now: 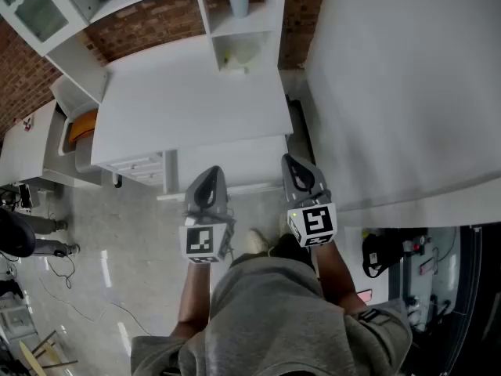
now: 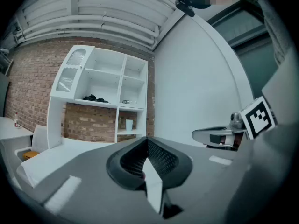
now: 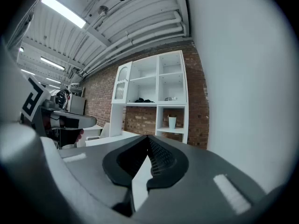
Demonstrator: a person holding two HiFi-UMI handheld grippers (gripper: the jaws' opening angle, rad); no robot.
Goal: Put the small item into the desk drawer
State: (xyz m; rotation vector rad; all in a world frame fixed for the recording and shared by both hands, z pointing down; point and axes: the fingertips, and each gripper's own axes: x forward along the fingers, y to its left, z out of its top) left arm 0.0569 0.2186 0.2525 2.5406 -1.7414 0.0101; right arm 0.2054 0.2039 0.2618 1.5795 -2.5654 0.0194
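Desk (image 1: 188, 100) beyond closed left claw (image 1: 211, 172), right claw (image 1: 293, 163)

Person wears a grey short-sleeved shirt (image 1: 274, 319) and a light shoe (image 1: 254, 241). Left gripper (image 1: 210, 172) and right gripper (image 1: 293, 161) are smooth grey tapered shells with dark ribbed pads (image 2: 161, 158). Each carries a cube (image 1: 201, 241) with black-and-white square markers.

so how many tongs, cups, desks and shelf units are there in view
grey marker-cube tongs: 2
pale blue cup: 1
white rectangular desk: 1
white open shelf unit: 1
total: 5
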